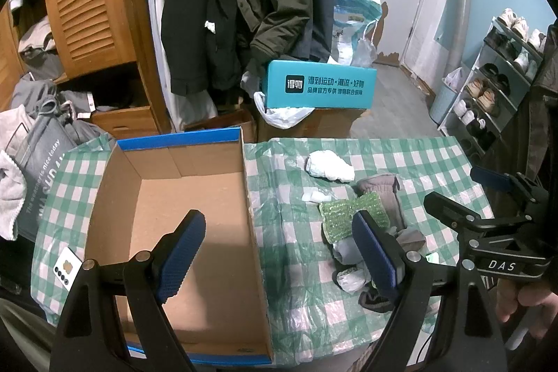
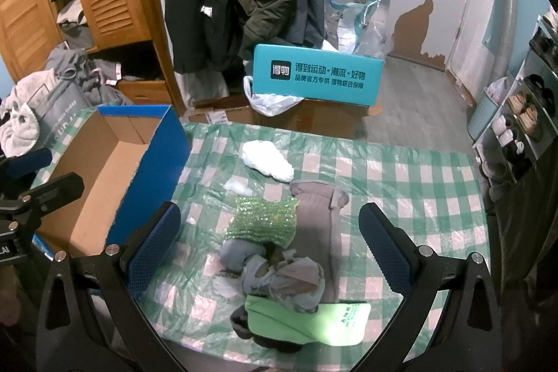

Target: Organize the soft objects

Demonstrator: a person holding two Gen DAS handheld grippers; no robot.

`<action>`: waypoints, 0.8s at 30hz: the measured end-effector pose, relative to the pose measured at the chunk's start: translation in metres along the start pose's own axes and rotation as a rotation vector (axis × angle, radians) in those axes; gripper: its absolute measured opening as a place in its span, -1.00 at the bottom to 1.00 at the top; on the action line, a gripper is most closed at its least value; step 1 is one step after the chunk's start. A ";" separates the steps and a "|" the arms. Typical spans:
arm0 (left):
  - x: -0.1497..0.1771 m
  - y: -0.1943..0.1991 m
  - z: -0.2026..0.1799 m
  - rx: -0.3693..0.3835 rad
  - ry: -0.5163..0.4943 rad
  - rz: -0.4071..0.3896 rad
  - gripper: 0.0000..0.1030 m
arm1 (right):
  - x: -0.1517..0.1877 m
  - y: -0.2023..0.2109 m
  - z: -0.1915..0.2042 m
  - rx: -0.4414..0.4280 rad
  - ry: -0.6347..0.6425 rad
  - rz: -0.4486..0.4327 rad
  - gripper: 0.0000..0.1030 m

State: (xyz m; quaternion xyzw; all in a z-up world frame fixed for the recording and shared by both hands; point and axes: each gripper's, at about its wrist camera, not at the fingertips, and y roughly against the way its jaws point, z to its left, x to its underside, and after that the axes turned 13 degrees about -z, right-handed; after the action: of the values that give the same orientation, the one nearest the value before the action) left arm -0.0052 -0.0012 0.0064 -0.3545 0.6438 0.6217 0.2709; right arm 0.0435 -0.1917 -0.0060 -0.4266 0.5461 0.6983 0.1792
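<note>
While the cardboard box (image 1: 195, 218) sits empty at nine o'clock, both the left gripper (image 1: 279, 253) and right gripper (image 2: 268, 246) gape, unloaded; sorting hasn't begun, so I'd grab the green sponge (image 2: 265, 218) at twelve o'clock first.

Dim, cool indoor light with a bluish-green cast fills both views. The left tool (image 1: 279, 253) throws a soft shadow onto the cardboard box (image 1: 195, 215) floor. Glare blooms on the pale green cloth (image 2: 314, 319) near the right view's bottom. Fisheye bending curves straight lines; corners fall black
</note>
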 end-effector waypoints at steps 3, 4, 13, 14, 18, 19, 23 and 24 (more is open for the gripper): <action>0.001 0.000 0.000 -0.001 -0.001 -0.004 0.69 | 0.000 0.000 0.000 0.000 0.000 0.001 0.96; 0.000 0.000 0.000 -0.002 -0.002 -0.003 0.69 | 0.000 0.000 0.000 -0.001 0.000 0.001 0.95; 0.002 0.001 -0.002 -0.002 -0.001 0.002 0.69 | 0.000 0.000 0.000 0.000 0.000 0.002 0.96; 0.002 0.001 -0.001 -0.002 -0.001 0.003 0.69 | 0.000 0.000 -0.001 0.001 0.002 0.002 0.96; 0.002 0.001 -0.002 -0.003 -0.001 0.004 0.69 | 0.000 0.000 -0.001 0.001 0.002 0.003 0.95; 0.002 0.001 -0.001 -0.003 -0.001 0.004 0.69 | -0.001 0.001 -0.001 0.002 0.002 0.003 0.95; 0.004 0.002 -0.002 -0.002 -0.002 0.006 0.69 | -0.001 0.001 -0.002 0.001 0.003 0.003 0.95; 0.004 0.002 -0.002 -0.003 -0.002 0.006 0.69 | -0.001 0.001 -0.002 0.001 0.003 0.002 0.95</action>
State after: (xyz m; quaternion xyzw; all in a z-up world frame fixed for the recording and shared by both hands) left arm -0.0083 -0.0040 0.0047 -0.3524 0.6435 0.6239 0.2692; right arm 0.0440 -0.1934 -0.0047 -0.4270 0.5472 0.6976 0.1778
